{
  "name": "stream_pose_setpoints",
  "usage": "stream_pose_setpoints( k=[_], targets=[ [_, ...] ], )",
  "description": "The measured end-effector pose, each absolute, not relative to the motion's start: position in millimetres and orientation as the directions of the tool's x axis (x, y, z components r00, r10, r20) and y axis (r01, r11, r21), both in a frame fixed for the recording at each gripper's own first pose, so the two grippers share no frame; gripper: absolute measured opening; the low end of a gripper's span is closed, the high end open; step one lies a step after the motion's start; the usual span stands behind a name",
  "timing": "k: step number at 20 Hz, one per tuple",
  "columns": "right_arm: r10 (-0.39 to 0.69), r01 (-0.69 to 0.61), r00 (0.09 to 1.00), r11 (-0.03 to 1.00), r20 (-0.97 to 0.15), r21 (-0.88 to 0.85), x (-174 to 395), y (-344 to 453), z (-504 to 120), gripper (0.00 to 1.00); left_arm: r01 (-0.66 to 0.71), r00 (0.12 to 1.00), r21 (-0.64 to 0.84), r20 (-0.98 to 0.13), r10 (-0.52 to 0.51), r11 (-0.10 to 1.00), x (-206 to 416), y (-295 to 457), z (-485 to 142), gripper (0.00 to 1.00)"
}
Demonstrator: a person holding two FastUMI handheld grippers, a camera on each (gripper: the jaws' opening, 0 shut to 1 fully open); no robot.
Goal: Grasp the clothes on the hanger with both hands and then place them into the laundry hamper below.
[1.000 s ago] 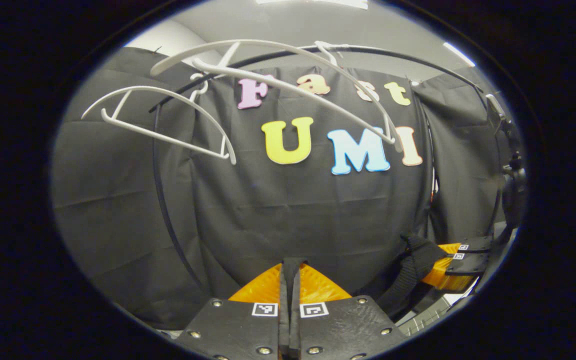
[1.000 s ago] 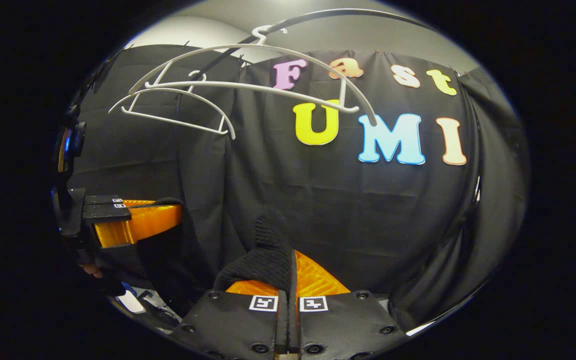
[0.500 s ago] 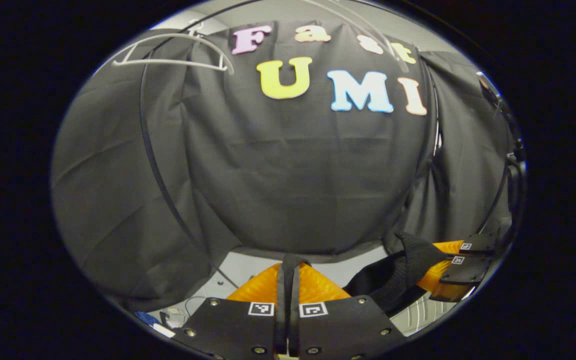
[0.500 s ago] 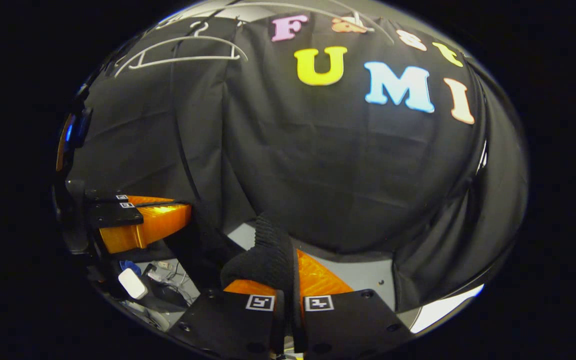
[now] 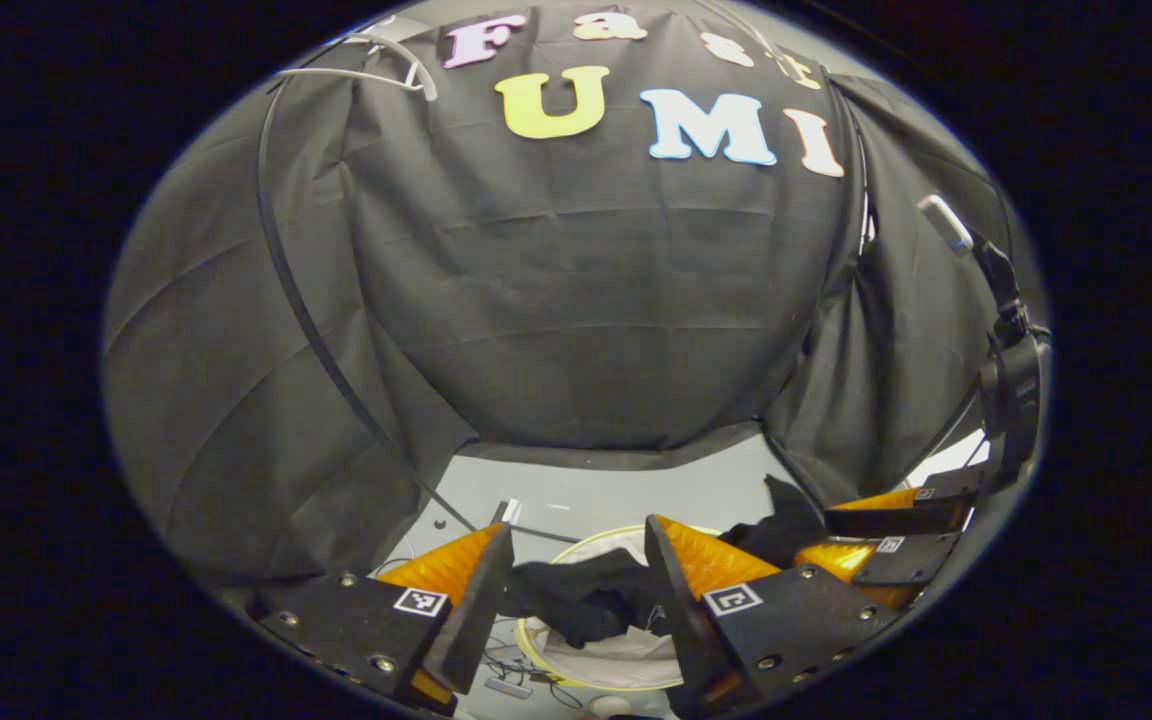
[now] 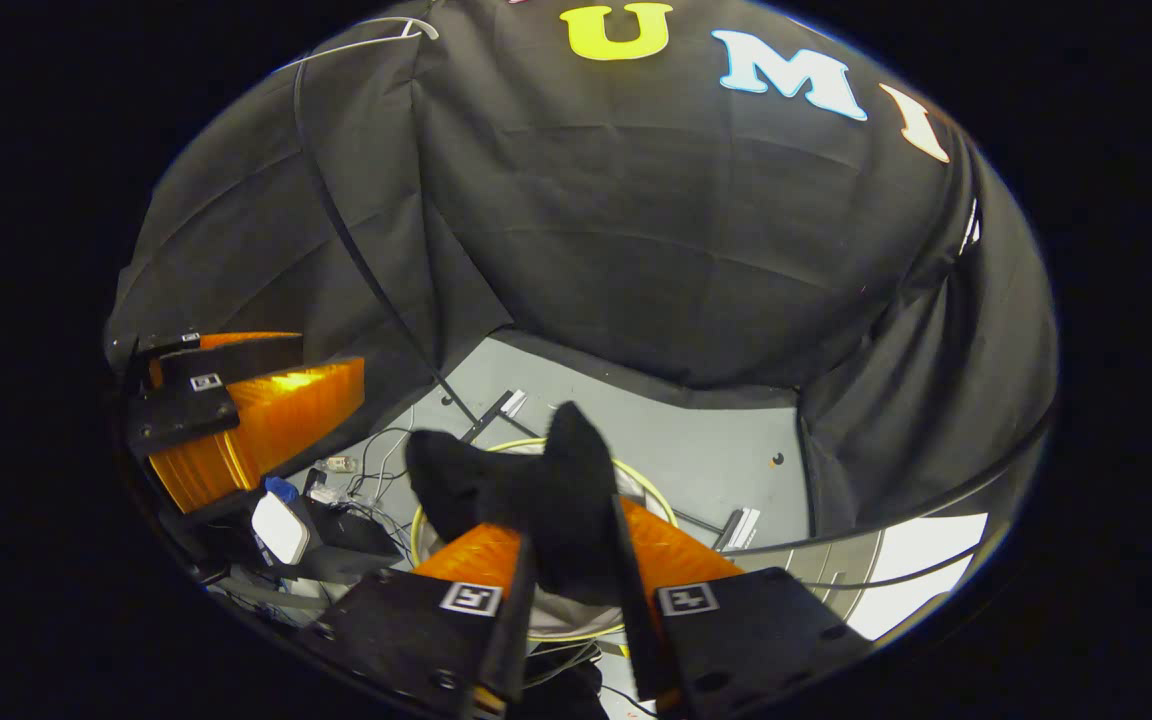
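The black knit garment (image 6: 546, 490) droops over the laundry hamper (image 6: 648, 490), a round bin with a yellow rim and white lining on the grey floor. My right gripper (image 6: 576, 520) has its fingers parted, and the cloth still lies between them. In the left gripper view, my left gripper (image 5: 578, 528) stands wide open above the hamper (image 5: 576, 543), with the garment (image 5: 586, 600) slumped inside it below the fingers. The right gripper (image 5: 816, 530) shows there at the right, with black cloth at its tips. The left gripper (image 6: 331, 352) sits at the left of the right gripper view. A bare white hanger (image 5: 376, 62) hangs high up.
The clothes rack's thin black pole (image 6: 366, 270) slants down to the floor behind the hamper. Cables and a small white device (image 6: 281, 528) lie on the floor to the hamper's left. Black cloth walls close in the back and both sides.
Both grippers have dropped from hanger height to just above the hamper. The left one opened wide and let the garment go; the right one's fingers spread apart around the cloth.
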State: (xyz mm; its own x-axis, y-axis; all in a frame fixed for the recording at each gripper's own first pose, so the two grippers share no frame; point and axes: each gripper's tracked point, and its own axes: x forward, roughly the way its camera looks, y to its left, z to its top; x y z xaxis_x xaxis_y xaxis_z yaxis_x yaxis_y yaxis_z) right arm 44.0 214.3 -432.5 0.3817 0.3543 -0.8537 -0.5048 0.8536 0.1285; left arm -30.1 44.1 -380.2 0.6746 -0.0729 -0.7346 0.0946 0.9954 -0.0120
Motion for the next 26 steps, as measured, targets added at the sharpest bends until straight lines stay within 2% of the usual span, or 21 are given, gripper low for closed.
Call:
stream_pose_setpoints(
  k=[3,4,6,8,9,11,12,13,14,15,19,20,21,24,26],
  targets=[
    [0.357,-0.492,0.408,0.861,-0.84,0.127,44,216,-425,0.96,0.063,0.67,-0.019,-0.74,-0.056,0.998,-35,57,-384,0.77],
    [0.351,-0.494,0.415,0.862,-0.84,0.117,44,217,-425,0.97,0.048,0.674,-0.025,-0.737,-0.051,0.999,-35,61,-383,0.81],
    [0.346,-0.489,0.428,0.866,-0.835,0.108,48,218,-423,0.97,0.018,0.681,-0.029,-0.731,-0.034,0.999,-34,72,-387,0.95],
    [0.342,-0.478,0.439,0.872,-0.831,0.106,47,218,-421,0.93,0.011,0.687,-0.031,-0.726,-0.03,0.999,-37,80,-382,0.96],
    [0.341,-0.474,0.445,0.874,-0.828,0.106,47,218,-422,0.97,0.014,0.693,-0.025,-0.72,-0.028,1.0,-36,83,-380,0.95],
    [0.346,-0.46,0.471,0.881,-0.811,0.109,47,219,-409,0.93,0.03,0.709,-0.014,-0.705,-0.031,0.999,-35,88,-369,0.96],
    [0.35,-0.451,0.49,0.886,-0.798,0.111,48,221,-400,0.97,0.041,0.718,-0.008,-0.696,-0.035,0.999,-34,87,-360,0.95],
    [0.353,-0.441,0.512,0.89,-0.783,0.113,49,221,-392,0.93,0.051,0.73,-0.002,-0.683,-0.039,0.999,-33,88,-351,0.94],
    [0.355,-0.432,0.535,0.895,-0.767,0.112,49,222,-382,0.97,0.061,0.745,0.004,-0.666,-0.043,0.998,-34,88,-340,0.94],
    [0.354,-0.422,0.561,0.9,-0.748,0.109,50,220,-371,0.97,0.069,0.762,0.009,-0.646,-0.047,0.998,-33,90,-329,0.95],
    [0.337,-0.368,0.689,0.925,-0.642,0.091,51,207,-308,0.97,0.108,0.841,0.026,-0.535,-0.077,0.994,-37,100,-275,0.94],
    [0.331,-0.353,0.72,0.932,-0.611,0.089,51,201,-288,0.93,0.119,0.862,0.033,-0.499,-0.087,0.992,-37,101,-256,0.94],
    [0.319,-0.332,0.751,0.939,-0.578,0.086,59,199,-264,0.97,0.131,0.882,0.041,-0.462,-0.097,0.991,-37,101,-234,0.94],
    [0.303,-0.309,0.814,0.948,-0.495,0.072,51,190,-212,0.97,0.157,0.925,0.067,-0.36,-0.122,0.985,-35,103,-168,0.94],
    [0.296,-0.308,0.851,0.95,-0.433,0.045,50,180,-176,0.93,0.172,0.942,0.067,-0.303,-0.145,0.983,-38,100,-136,0.94]
  ],
)
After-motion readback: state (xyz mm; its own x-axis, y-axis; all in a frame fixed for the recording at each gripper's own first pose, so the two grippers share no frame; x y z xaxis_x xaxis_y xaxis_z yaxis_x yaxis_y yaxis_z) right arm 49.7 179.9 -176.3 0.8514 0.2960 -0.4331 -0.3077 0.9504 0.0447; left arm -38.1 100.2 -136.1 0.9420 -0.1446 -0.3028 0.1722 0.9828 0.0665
